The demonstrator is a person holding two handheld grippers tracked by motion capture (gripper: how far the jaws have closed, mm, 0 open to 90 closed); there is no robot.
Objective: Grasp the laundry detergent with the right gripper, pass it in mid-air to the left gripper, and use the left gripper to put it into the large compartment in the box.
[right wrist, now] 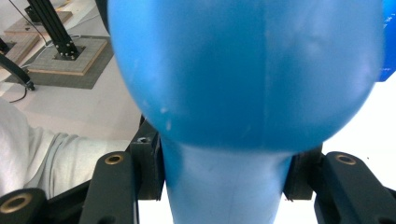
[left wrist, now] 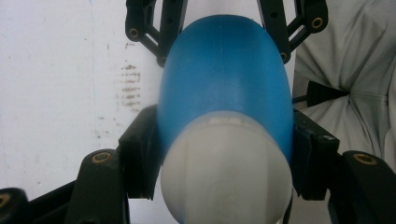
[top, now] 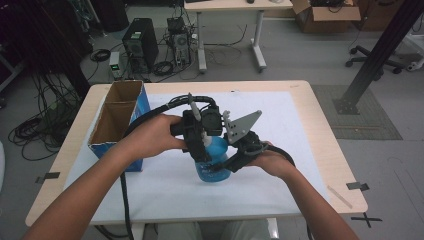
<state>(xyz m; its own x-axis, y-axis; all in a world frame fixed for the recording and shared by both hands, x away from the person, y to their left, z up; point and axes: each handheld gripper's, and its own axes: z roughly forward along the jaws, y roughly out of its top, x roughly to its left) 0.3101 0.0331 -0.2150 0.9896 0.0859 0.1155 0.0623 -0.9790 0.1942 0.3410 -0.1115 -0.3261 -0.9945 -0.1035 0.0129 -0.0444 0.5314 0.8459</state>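
Blue bottle [top: 212, 167] with a white cap [left wrist: 226, 172] sits near the middle of the surface [top: 165, 185], on the white sheet that covers most of it, and both grippers have hold of it at once. Largest thing around it is the surface itself, pale wood at the rim, with a person's two forearms reaching in from the near edge. At the left side of the sheet stands an open cardboard box [top: 120, 117] with blue outer walls, well apart from the bottle and split into two compartments. The left gripper [top: 200, 137] comes in over the top of the bottle; in the left gripper view its jaws are clamped on the bottle where the blue body meets the white cap, one pad pressed against each side. The right gripper [top: 240, 155] comes in from the right, lower down, with a grey three-cornered plate on its top; in the right gripper view its jaws are clamped on a narrower blue part of the bottle, with the wide rounded body bulging just beyond them. Black cables trail from both grippers, the left one looping back across the sheet and off the near edge.
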